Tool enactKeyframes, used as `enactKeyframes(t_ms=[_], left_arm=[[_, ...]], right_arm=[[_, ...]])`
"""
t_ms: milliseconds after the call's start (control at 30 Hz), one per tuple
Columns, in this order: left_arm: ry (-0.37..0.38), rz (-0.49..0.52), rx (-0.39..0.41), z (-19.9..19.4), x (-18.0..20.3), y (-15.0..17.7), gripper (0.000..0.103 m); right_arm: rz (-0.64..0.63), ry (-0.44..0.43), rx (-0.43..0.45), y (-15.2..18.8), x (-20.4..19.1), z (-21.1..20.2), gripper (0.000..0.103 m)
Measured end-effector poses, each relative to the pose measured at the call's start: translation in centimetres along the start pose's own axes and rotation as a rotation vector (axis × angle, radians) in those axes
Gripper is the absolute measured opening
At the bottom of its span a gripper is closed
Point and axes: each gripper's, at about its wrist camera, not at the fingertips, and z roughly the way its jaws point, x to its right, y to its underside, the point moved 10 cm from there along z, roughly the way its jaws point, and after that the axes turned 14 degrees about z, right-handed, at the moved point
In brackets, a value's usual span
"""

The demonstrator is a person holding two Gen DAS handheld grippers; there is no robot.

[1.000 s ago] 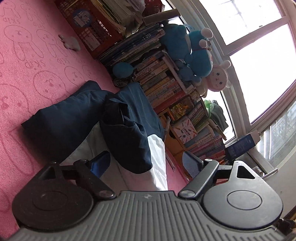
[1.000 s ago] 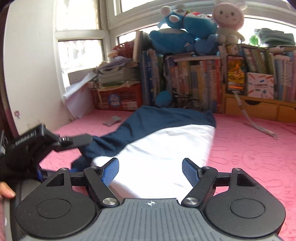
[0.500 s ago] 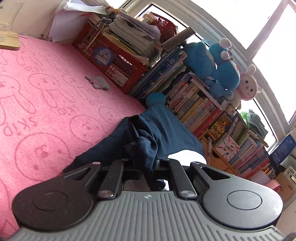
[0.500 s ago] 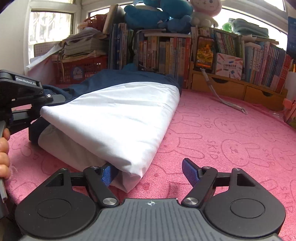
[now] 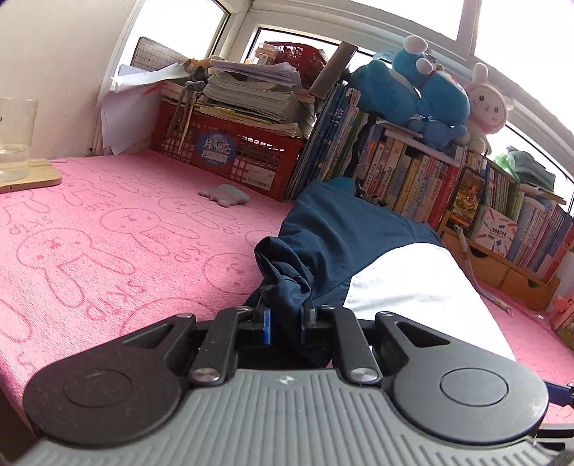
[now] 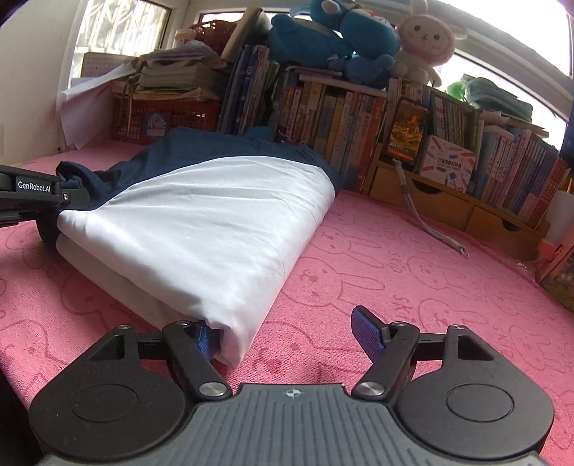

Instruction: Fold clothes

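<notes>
Left gripper (image 5: 285, 319) has clamped, now loosening, the garment's (image 6: 201, 222) bunched navy sleeve; right gripper (image 6: 287, 337) gapes.

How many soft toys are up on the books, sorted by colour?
Blue soft toys: 2, one lying under the other
Pink and white rabbit toy: 1
Total: 3

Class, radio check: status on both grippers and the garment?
Left gripper opening, navy sleeve bunch between pads. Right gripper open at folded navy-and-white shirt corner. Pink bunny-print cloth ahead; nothing blocking.
</notes>
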Motion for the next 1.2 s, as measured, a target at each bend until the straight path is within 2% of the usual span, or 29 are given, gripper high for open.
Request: enactKeyframes(t_ms=[200,267,367,500,667,767,800,900,1000,1067,1200], left_arm=[[0.013,0.025,0.003,0.0,-0.6,0.4,0.020],[-0.025,0.027,0.002,0.0,-1.4,0.5,0.023],[-0.032,0.010,-0.015,0.1,-2.6,0.8,0.029],[-0.066,0.071,-0.020,-0.3,-2.9,0.8,0.029],[-0.034,-0.016,-0.034,-1.3,-4.8,0.6,0.036],[-0.198,-0.003,-0.048,-2.6,-7.7,-0.4,0.032],[-0.226,-0.014,-0.043,-2.9,-8.6,-0.9,0.031],[-0.188,0.052,0.043,-3.9,-7.8,-4.6,0.031],[-0.035,0.229,0.118,-3.3,-1.9,-8.4,0.032],[0.110,0.347,0.105,-1.6,3.6,-9.6,0.033],[0.223,0.601,0.054,4.3,10.4,-9.2,0.035]], right_arm=[[0.033,-0.037,-0.022,-0.1,0.6,0.1,0.074],[0.029,-0.040,-0.021,-0.2,0.6,0.0,0.074],[0.014,-0.038,-0.014,-0.2,0.5,0.0,0.074],[-0.026,-0.026,0.011,-0.2,-0.2,-0.2,0.074],[-0.060,-0.035,0.030,-0.1,-1.0,-0.2,0.068],[-0.063,-0.043,0.033,0.1,-1.1,-0.2,0.060],[-0.067,-0.038,0.039,0.1,-1.1,-0.2,0.057],[-0.070,-0.036,0.051,0.1,-1.3,-0.2,0.056],[-0.072,-0.045,0.053,0.1,-1.6,-0.2,0.056],[-0.073,-0.046,0.054,0.1,-1.7,-0.2,0.056],[-0.058,-0.048,0.044,0.3,-1.5,0.0,0.056]])
